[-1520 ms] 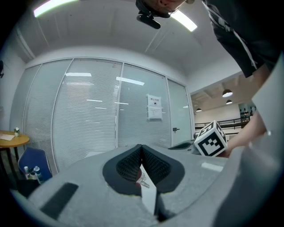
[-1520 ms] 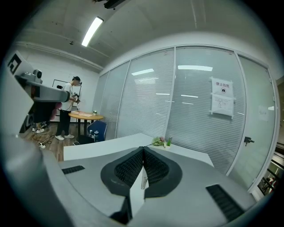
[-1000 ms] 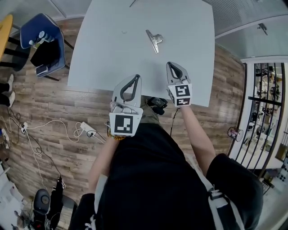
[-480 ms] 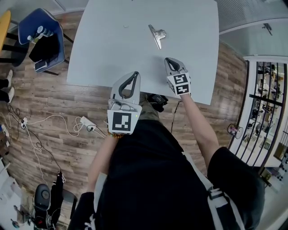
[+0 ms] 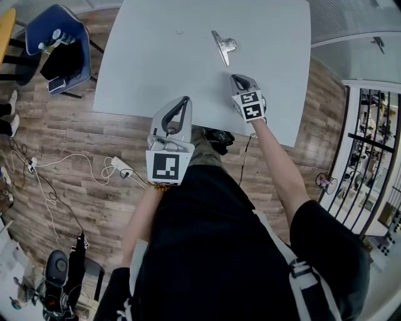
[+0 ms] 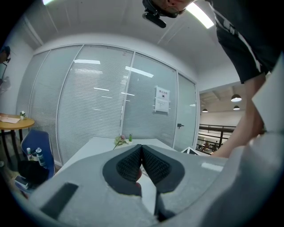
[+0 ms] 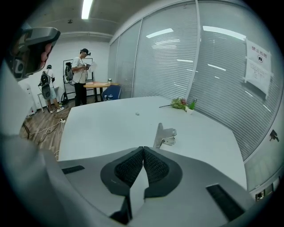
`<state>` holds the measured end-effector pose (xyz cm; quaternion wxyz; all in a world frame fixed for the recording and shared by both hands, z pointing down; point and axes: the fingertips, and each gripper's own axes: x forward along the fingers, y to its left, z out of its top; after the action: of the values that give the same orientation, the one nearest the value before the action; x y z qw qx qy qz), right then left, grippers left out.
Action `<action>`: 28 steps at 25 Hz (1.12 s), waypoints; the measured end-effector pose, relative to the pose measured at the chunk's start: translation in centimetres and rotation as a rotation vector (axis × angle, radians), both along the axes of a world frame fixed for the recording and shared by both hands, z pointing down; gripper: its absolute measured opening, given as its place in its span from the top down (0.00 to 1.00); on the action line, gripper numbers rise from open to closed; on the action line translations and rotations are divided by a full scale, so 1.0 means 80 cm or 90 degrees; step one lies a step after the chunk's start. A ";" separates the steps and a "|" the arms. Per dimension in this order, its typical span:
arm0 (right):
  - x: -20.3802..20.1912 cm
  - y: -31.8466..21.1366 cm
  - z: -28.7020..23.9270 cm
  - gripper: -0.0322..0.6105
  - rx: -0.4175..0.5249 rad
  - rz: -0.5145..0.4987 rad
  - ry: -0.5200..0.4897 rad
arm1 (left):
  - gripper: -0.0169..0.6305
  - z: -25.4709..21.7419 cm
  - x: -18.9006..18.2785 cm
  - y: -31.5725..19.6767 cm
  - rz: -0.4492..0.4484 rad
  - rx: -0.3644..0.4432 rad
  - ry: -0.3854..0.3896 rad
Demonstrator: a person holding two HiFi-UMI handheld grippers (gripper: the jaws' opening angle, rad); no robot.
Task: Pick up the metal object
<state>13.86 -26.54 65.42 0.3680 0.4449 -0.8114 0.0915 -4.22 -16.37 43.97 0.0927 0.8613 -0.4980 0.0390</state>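
Grey worktop (image 5: 144, 63) holds the metal clip (image 5: 223, 47), long axis running nearly straight away from the right tongs (image 5: 238, 79) close behind it. The left tongs (image 5: 182, 103) sit farther off. All 2 are clenched and empty.

Table (image 5: 156, 75) far edge cut off at top; small white speck (image 5: 180, 32) unidentifiable

Bright, even light is pouring from ceiling strip lights (image 7: 86, 9) over you. Fisheye lenses are bending straight lines near the edges, corners are showing black, and the metal object (image 5: 223, 46) is glinting softly.
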 end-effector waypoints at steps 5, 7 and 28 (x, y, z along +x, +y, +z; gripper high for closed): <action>0.003 -0.012 0.018 0.94 -0.019 -0.002 0.016 | 0.98 0.003 -0.004 -0.002 -0.009 -0.005 0.001; 0.001 -0.017 0.027 0.93 -0.029 -0.005 0.024 | 0.98 0.005 -0.009 -0.003 -0.013 -0.006 0.003; 0.010 -0.084 0.087 0.86 -0.110 0.024 0.053 | 0.98 0.021 -0.016 -0.005 -0.037 -0.035 -0.005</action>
<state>14.64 -33.24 72.36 0.4366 0.4303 -0.7759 0.1491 -5.49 -16.76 45.68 0.1153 0.8434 -0.5221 0.0529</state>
